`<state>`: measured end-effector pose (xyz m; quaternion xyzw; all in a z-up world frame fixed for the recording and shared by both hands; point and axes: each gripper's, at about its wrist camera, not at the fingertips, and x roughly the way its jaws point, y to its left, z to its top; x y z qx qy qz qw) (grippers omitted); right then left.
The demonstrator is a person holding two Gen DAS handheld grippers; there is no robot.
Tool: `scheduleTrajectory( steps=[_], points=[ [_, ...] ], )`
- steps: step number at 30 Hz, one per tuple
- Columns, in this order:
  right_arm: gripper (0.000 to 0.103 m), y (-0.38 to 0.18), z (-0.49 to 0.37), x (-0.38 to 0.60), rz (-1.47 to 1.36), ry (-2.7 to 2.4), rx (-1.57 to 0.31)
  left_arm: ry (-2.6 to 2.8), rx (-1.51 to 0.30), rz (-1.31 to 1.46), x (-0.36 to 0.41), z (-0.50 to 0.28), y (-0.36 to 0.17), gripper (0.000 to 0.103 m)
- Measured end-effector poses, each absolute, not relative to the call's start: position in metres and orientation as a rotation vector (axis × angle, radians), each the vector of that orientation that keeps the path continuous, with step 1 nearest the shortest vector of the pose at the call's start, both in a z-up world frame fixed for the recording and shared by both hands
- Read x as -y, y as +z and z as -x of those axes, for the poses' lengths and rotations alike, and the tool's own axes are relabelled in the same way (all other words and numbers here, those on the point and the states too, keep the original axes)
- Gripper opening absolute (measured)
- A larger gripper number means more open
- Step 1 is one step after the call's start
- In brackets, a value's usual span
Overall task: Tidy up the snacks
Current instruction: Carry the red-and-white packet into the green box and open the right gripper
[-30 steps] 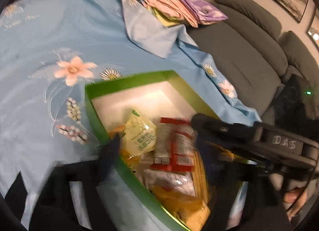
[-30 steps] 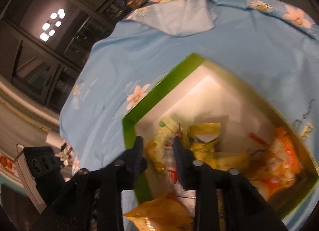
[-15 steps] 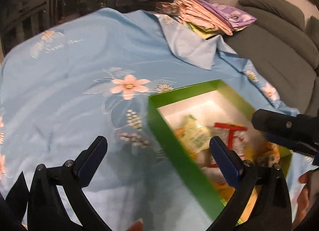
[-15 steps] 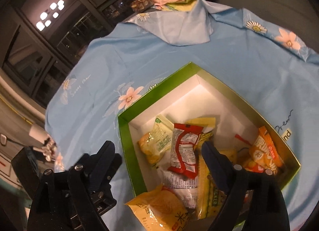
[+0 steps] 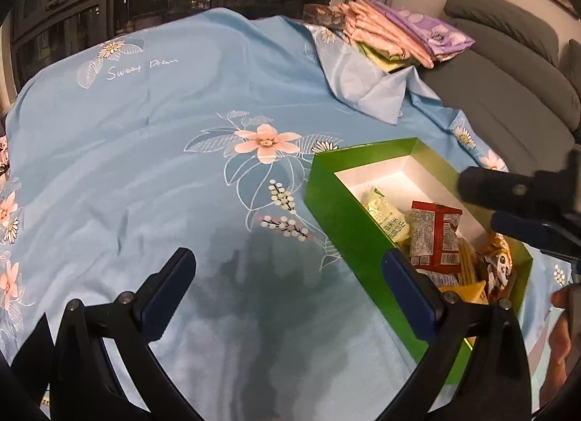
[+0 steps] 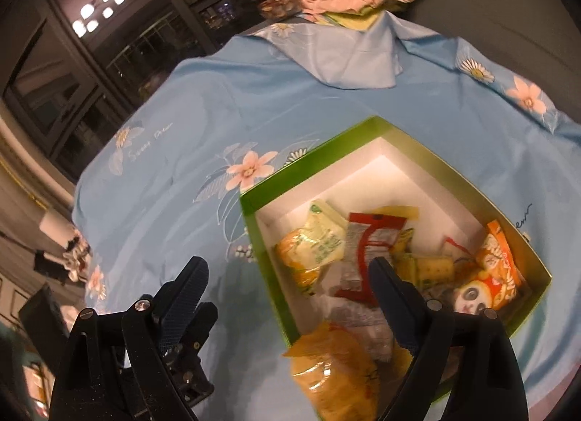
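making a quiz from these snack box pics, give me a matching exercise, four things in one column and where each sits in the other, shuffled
Things
1. red foil snack packet
2. orange snack bag with a panda face
3. stack of folded pink and purple cloths
4. pink printed flower

Places
A. on the blue sheet, just outside the green cardboard box
B. far edge of the sheet, beside the grey sofa
C. middle of the box
D. box corner nearest the sofa side

Pairs: 1-C, 2-D, 3-B, 4-A

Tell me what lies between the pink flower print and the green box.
In the left wrist view, only blue floral cloth lies between the pink flower print and the green box.
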<state>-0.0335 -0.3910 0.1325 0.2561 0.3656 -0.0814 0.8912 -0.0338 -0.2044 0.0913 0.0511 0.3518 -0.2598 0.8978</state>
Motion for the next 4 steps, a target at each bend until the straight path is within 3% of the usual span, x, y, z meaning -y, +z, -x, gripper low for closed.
scheduleTrajectory(
  steps=[4],
  points=[
    [0.09, 0.138, 0.026, 0.367, -0.498, -0.162, -0.76, -0.513, -0.672, -0.14, 0.187, 0.043, 0.097, 0.103]
  ],
)
